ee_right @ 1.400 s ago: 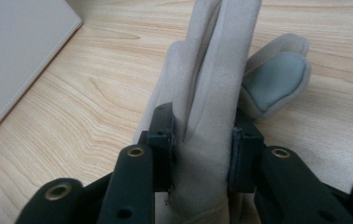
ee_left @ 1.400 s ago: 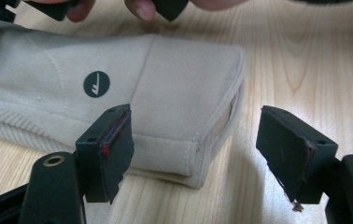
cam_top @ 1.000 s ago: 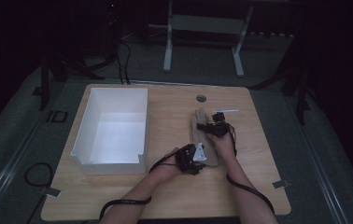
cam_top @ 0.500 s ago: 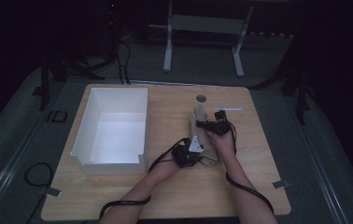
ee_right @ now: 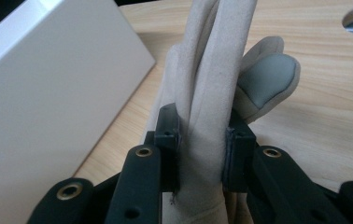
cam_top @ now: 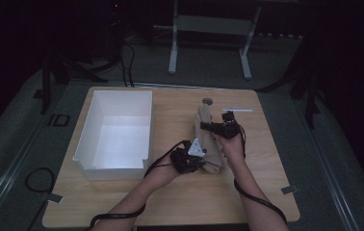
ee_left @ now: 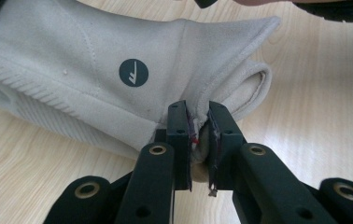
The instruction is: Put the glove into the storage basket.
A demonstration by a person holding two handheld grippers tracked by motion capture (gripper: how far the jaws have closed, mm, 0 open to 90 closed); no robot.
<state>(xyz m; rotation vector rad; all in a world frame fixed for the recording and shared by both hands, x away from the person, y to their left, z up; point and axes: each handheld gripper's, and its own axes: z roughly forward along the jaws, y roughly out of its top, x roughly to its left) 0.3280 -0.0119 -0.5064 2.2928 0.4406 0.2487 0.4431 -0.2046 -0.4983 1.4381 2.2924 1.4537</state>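
Both claws clamped on the beige glove lying on the table right of the white box, left gripper pinching cuff, right gripper fingers; thin pinch, likely slipping if pulled apart.

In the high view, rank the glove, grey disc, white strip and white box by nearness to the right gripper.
1. Glove, held in the right gripper.
2. White strip, just beyond.
3. Grey disc, far-left of it.
4. White box, far left.

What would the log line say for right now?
left hand-held gripper: shut on glove cuff | right hand-held gripper: shut on glove fingers | glove: on table | white box: beside it
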